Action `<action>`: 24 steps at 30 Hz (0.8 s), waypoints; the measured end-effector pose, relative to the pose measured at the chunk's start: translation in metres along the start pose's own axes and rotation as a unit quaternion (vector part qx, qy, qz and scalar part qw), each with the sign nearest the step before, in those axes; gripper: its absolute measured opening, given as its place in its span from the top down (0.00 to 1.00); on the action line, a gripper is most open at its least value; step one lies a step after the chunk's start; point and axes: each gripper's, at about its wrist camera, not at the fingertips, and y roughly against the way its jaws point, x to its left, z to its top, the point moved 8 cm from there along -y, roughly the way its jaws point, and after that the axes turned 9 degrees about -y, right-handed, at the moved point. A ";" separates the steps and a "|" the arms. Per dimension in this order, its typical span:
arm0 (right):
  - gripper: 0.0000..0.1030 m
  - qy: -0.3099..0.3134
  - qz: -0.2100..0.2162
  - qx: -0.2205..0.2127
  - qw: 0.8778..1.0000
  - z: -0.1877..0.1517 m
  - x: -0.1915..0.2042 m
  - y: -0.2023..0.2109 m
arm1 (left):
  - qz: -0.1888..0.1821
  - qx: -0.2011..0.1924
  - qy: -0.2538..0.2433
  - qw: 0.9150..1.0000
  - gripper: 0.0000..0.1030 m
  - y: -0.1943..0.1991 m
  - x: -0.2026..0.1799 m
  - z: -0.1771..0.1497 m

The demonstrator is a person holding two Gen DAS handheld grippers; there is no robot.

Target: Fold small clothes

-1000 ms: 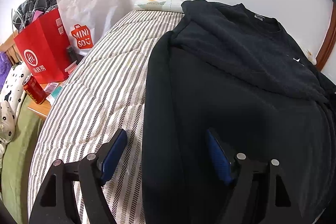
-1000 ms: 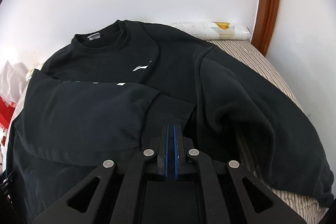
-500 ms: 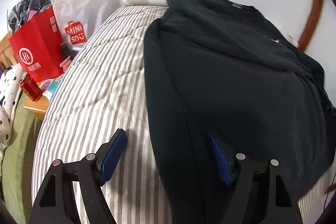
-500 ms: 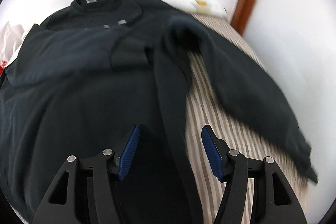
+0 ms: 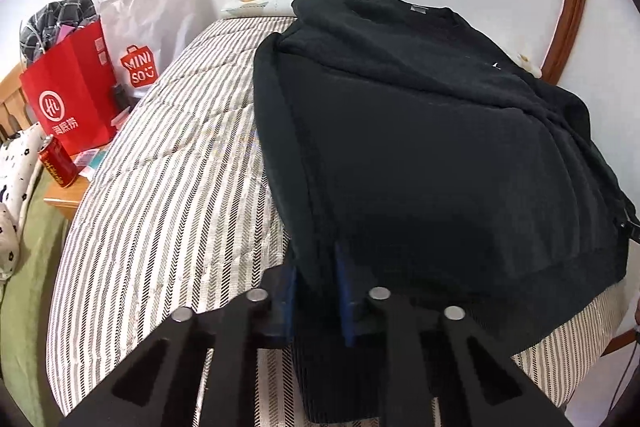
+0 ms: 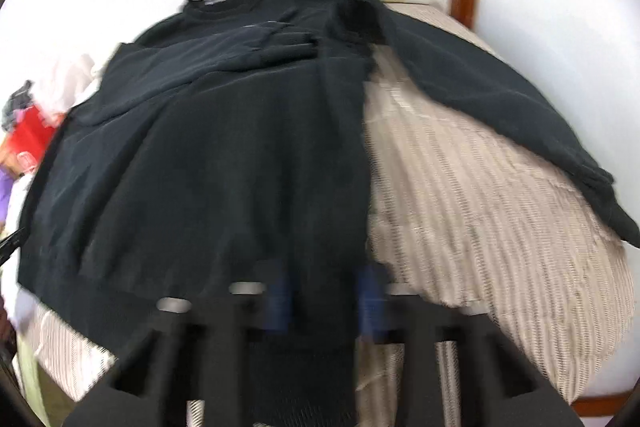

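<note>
A black sweatshirt (image 5: 420, 147) lies spread on a striped bed (image 5: 172, 195), collar at the far end. One sleeve is folded across its chest; the other sleeve (image 6: 500, 99) trails off to the right over the bed. My left gripper (image 5: 316, 291) is shut on the sweatshirt's near left hem corner. My right gripper (image 6: 324, 303) has closed on the near right hem corner (image 6: 320, 267); that view is blurred by motion.
A red paper bag (image 5: 68, 95), a white Miniso bag (image 5: 148, 31) and a red can (image 5: 58, 161) stand on a wooden side table left of the bed. A white wall and a brown wooden frame (image 5: 568, 7) lie behind.
Both grippers drew back to the near hem. The right gripper opened, letting go of the sleeve cuff, then both closed on the hem corners.
</note>
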 end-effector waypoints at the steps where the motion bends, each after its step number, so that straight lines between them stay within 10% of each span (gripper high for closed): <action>1: 0.90 0.003 -0.006 -0.007 1.000 -0.001 0.001 0.003 | 0.002 -0.001 0.003 1.000 0.90 0.001 0.001 -0.001; 17: 0.93 0.037 -0.050 -0.008 0.998 -0.010 0.002 0.035 | -0.034 -0.008 0.035 0.999 0.92 0.040 0.005 -0.041; 24: 0.79 0.009 -0.054 0.005 0.998 0.011 -0.004 0.029 | -0.019 -0.007 0.028 0.999 0.80 0.039 0.003 -0.035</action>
